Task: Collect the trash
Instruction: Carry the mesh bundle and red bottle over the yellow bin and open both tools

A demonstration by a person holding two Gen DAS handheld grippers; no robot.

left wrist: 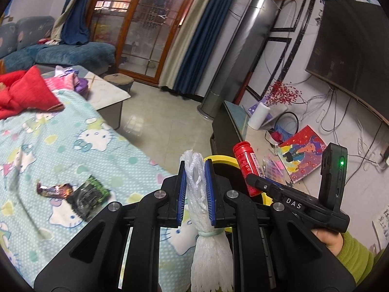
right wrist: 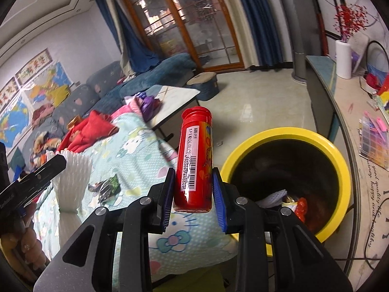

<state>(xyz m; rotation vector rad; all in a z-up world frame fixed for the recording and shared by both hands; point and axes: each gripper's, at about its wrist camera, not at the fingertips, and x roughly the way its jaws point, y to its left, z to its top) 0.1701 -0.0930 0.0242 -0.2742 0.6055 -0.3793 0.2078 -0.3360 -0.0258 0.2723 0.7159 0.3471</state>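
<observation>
We hold a foam net (left wrist: 198, 194) in the left gripper's (left wrist: 196, 170) clamped jaws, a red bottle (right wrist: 193, 160) in the right gripper's (right wrist: 193, 180); the bin (right wrist: 340, 168) holds some trash, wrappers (left wrist: 73, 194) remain on the bed (left wrist: 60, 146).

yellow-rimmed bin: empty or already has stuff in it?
Not empty. In the right wrist view the yellow-rimmed bin holds white foam netting and a red wrapper at the bottom. How full beyond that, cannot tell.

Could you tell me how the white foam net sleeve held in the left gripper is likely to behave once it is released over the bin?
The white foam net sleeve looks squashed between the left gripper pads, so it is probably soft and springy. Its mesh looks airy, so it likely falls lightly. It seems unlikely to roll.
</observation>
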